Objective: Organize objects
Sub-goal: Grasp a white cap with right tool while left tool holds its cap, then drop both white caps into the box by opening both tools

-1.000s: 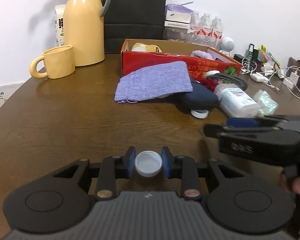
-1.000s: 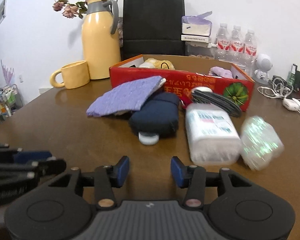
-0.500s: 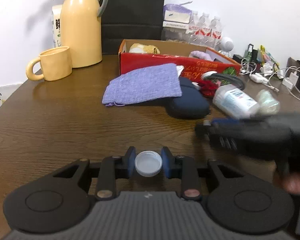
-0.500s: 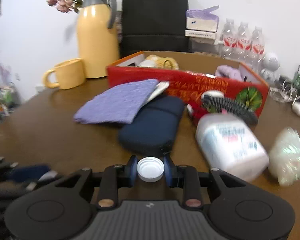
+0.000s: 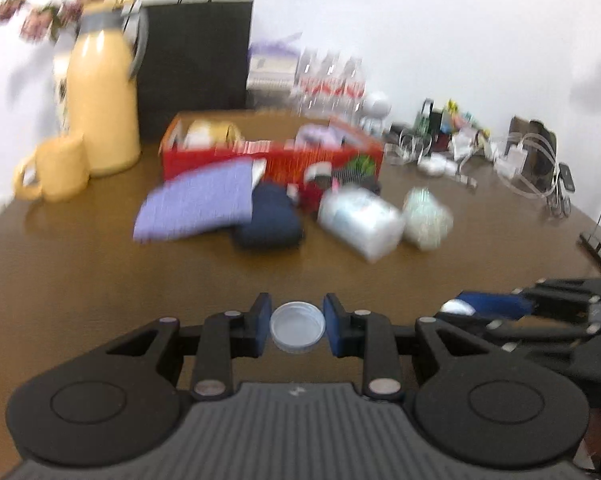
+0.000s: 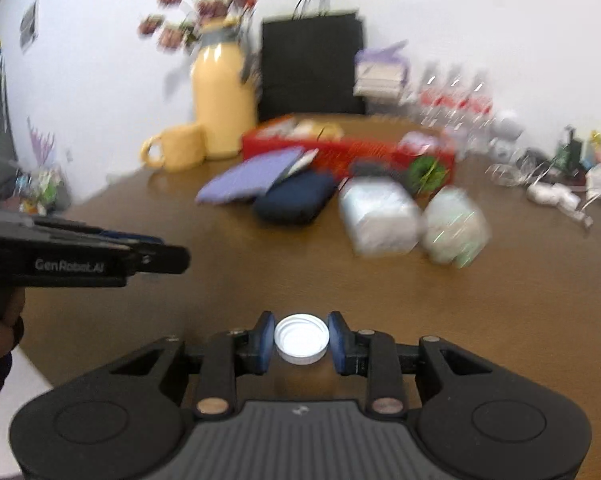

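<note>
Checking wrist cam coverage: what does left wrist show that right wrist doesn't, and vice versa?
Left wrist only: the left claw shut on a white cap, and a dark stand at the table's right edge.

Right wrist only: the right claw shut on its own bottle cap, and clutter by the left wall.

Both: red box, yellow jug, mug, purple cloth, black bag.

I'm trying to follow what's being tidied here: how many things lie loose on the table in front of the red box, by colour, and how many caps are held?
Purple pouch: 1
Navy case: 1
White tub: 1
Greenish packet: 1
White caps: 2
Total: 6
</note>
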